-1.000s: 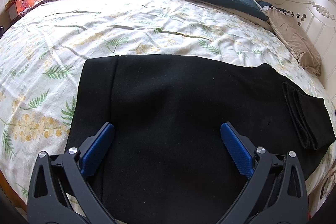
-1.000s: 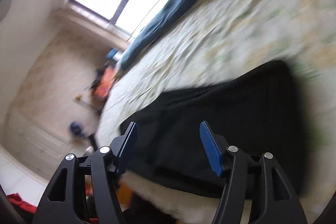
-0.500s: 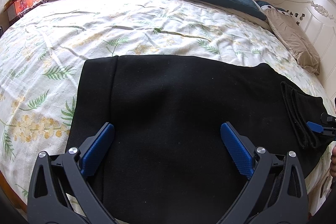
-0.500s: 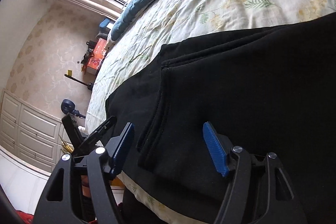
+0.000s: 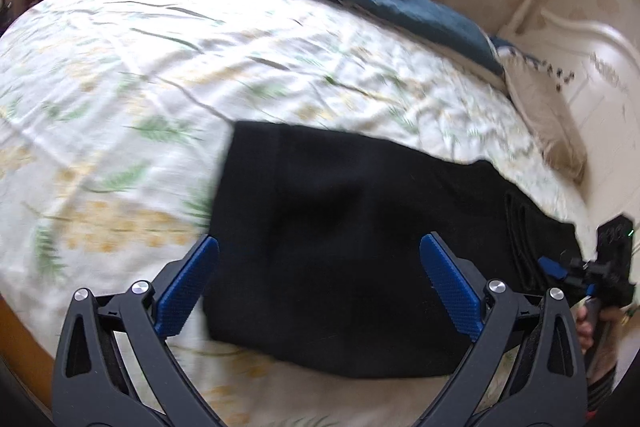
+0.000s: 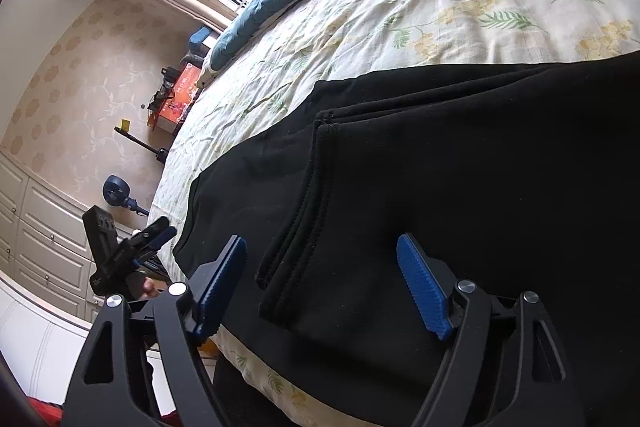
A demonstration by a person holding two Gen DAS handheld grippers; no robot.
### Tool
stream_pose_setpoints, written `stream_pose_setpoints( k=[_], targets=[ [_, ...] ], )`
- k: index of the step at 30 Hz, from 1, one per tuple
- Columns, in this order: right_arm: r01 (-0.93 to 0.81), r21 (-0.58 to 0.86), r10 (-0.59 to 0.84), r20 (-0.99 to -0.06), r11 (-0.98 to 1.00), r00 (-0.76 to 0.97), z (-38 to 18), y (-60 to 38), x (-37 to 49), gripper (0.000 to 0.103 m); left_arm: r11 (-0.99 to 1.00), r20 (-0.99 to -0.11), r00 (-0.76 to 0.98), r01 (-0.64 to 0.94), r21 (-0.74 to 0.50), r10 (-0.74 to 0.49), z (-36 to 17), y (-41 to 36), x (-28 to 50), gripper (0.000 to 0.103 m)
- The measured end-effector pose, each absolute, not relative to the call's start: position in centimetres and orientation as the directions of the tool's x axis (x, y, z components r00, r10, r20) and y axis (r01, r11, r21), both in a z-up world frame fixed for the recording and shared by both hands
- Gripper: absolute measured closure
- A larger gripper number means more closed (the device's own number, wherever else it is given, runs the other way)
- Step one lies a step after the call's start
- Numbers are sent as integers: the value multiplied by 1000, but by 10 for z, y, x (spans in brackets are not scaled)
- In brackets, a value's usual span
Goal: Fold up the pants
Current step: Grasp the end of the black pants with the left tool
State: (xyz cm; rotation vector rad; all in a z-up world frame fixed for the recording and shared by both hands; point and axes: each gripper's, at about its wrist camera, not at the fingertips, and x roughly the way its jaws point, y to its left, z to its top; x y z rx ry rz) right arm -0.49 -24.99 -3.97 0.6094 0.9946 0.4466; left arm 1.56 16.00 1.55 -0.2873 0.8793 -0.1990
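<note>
On the bed [image 5: 120, 75], near its front edge, black sweatpants [image 5: 340, 227] lie flat, already doubled over lengthwise by the look of it. Left tongs [image 5: 318, 281] hang wide open above them, gripping nothing. Right tongs [image 6: 322, 283] are opening, hem end between the pads but not pinched. You're dealing with thick, soft, limp knit: light, not slippery, it will sag and drag on the floral sheet. Take it at the stitched hem [image 6: 296, 211] and the other end's corners, grabbing all layers. Hard to read: black on black hides creases and layer count; left view is motion-blurred; waistband isn't clearly distinguishable; right view crops the pants at the frame edge.
</note>
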Motion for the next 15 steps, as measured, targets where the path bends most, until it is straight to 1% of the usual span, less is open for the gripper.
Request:
stream_pose_setpoints(
  k=[3,6,9,12,13,15],
  targets=[
    [-78,655,603,-635,752,482,-40,-249,-5,25,919,-729,605,12,-393,-320,13,191,19,2],
    [-81,649,599,-637,756,486,-40,-251,-6,24,881,-723,559,31,-473,-407,3,211,32,3],
    [-81,644,593,-639,761,489,-39,-249,-8,23,853,-726,499,49,-520,-472,-9,215,46,3],
    [-81,641,590,-641,763,491,-39,-248,-9,23,817,-708,453,88,-570,-542,-18,209,59,4],
    [-79,641,590,-641,763,492,-39,-248,-10,23,786,-684,429,109,-609,-589,-21,204,64,6],
    [-78,640,588,-642,764,493,-39,-247,-10,22,745,-653,410,110,-658,-637,-26,200,71,18]
  ],
)
